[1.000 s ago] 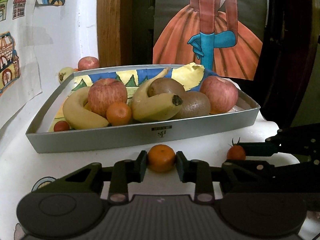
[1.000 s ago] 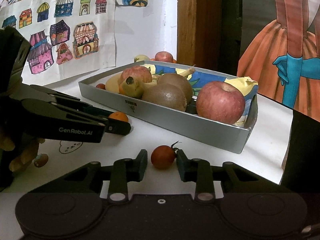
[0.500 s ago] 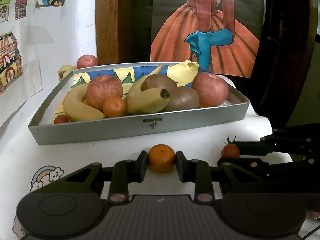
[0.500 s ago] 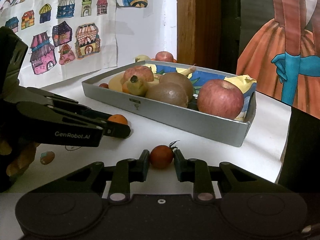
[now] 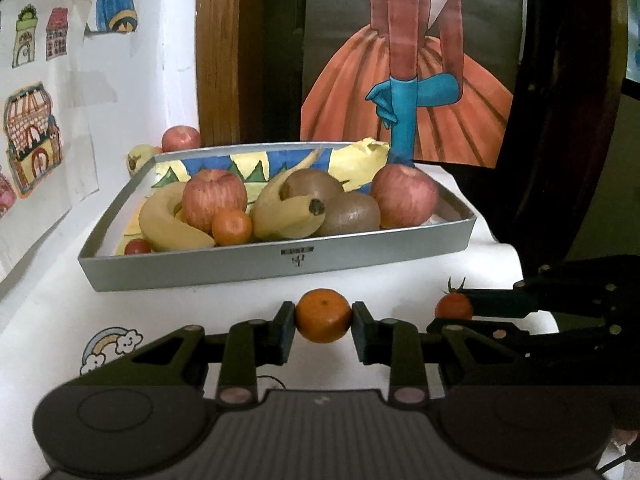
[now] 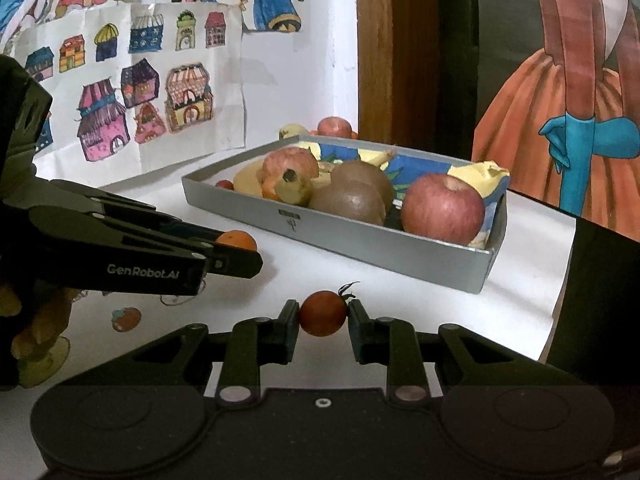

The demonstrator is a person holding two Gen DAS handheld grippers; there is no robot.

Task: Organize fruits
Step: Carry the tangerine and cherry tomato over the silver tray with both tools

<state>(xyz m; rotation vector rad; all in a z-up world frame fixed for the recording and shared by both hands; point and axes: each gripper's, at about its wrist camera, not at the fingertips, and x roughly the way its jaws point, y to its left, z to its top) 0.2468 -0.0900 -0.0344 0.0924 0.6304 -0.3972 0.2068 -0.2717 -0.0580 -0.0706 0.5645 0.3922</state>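
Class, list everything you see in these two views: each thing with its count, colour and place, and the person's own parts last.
tray: one, grey, on the table
apples: two, red, in the tray
bananas: two, yellow, in the tray
kiwis: two, brown, in the tray
mandarin: one, orange, held in the left gripper
cherry tomato: one, red, held in the right gripper
table: one, white
left gripper: black
right gripper: black

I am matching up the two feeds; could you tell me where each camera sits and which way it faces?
Left wrist: on the left gripper, facing the tray head-on; its fingers hold a tangerine.
Right wrist: on the right gripper, facing the tray's corner obliquely; its fingers hold a cherry tomato.
Shared: tray, both fruits, each other's gripper.
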